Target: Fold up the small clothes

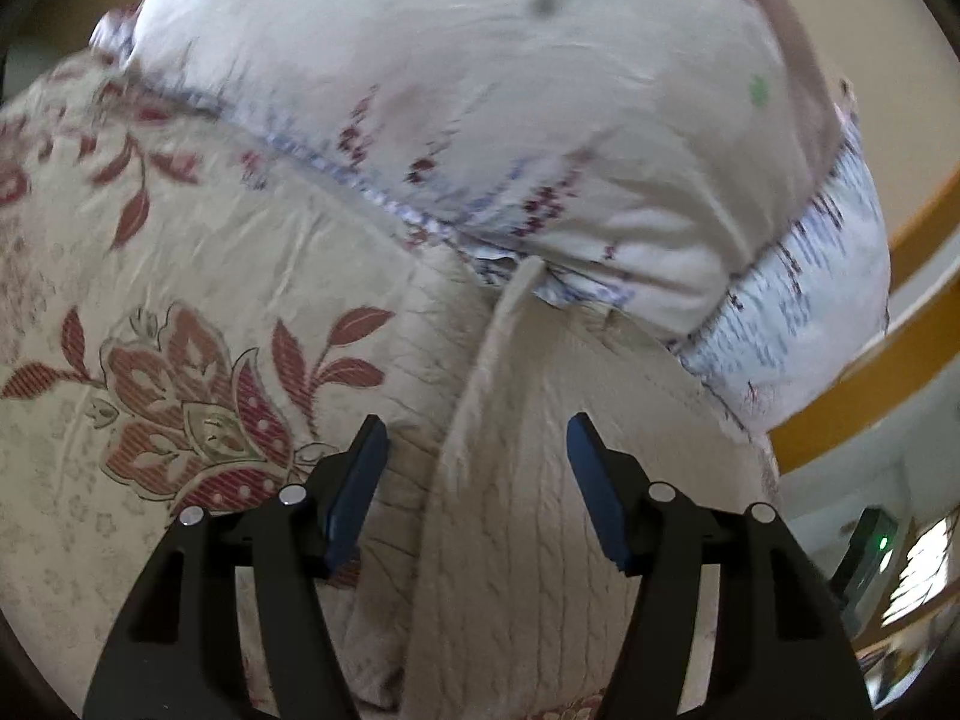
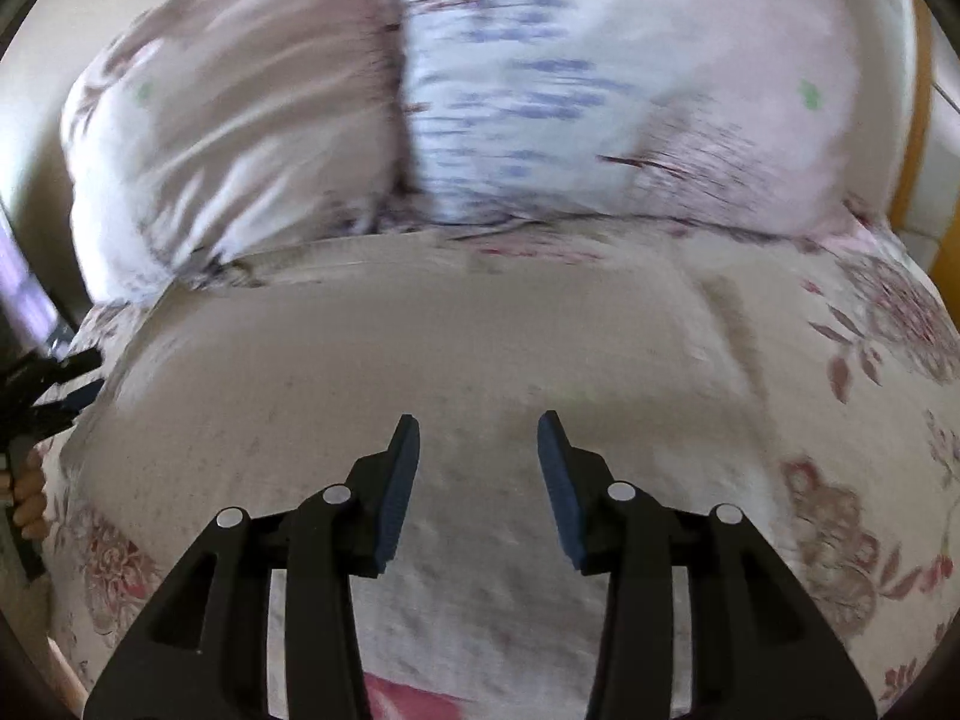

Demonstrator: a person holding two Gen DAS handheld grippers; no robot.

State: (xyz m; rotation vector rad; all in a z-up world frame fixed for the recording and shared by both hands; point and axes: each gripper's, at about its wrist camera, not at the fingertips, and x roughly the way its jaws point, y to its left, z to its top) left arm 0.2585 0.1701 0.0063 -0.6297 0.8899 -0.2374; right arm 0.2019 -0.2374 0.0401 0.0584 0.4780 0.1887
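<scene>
A beige cable-knit garment (image 1: 528, 540) lies on the floral bedspread (image 1: 150, 276), with a raised folded edge running up its middle. My left gripper (image 1: 477, 429) is open just above it, one finger on each side of that edge, holding nothing. In the right wrist view the same garment (image 2: 420, 348) spreads wide and flat across the bed, blurred by motion. My right gripper (image 2: 478, 423) is open and empty above its near part. The left gripper (image 2: 54, 384) and the hand holding it show at the far left edge.
Two large pale pillows (image 2: 600, 90) with blue and maroon print lie at the head of the bed, behind the garment; they also show in the left wrist view (image 1: 480, 90). A wooden bed frame (image 1: 888, 360) runs along the right. The bedspread (image 2: 870, 480) extends to the right.
</scene>
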